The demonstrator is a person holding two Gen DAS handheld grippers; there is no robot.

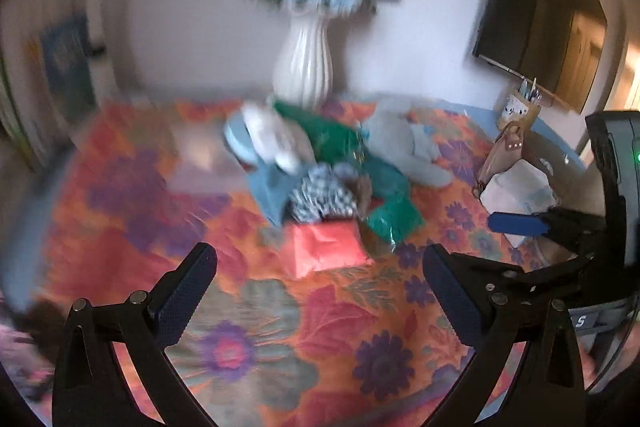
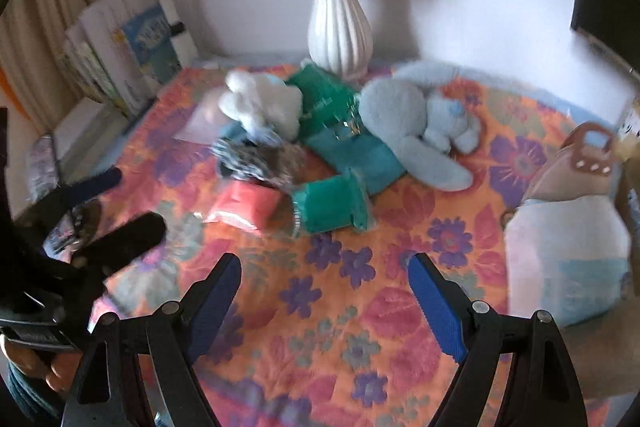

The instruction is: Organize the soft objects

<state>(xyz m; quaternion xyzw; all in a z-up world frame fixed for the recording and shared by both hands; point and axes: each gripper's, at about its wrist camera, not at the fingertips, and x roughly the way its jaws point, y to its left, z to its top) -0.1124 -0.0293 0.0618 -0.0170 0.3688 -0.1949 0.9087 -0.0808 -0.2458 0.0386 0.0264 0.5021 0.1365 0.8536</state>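
Note:
A heap of soft things lies on the floral cloth point(image 2: 328, 327). It holds a pale blue plush rabbit point(image 2: 412, 119), a white plush toy point(image 2: 260, 103), a black-and-white patterned cloth point(image 2: 248, 163), a teal cloth point(image 2: 356, 155), a green packet point(image 2: 332, 207) and a red packet point(image 2: 244, 207). My right gripper point(image 2: 324, 263) hangs open over bare cloth in front of the heap, holding nothing. My left gripper point(image 1: 318, 259) is wide open just short of the red packet point(image 1: 328, 247), touching nothing. Both views are blurred.
A white ribbed vase point(image 2: 340, 23) of blue flowers stands behind the heap at the wall. At the right stand a tan bag point(image 2: 576, 167) and a white package point(image 2: 560, 259). Books point(image 2: 120, 47) lean at the far left. A dark screen point(image 1: 536, 27) hangs at the right.

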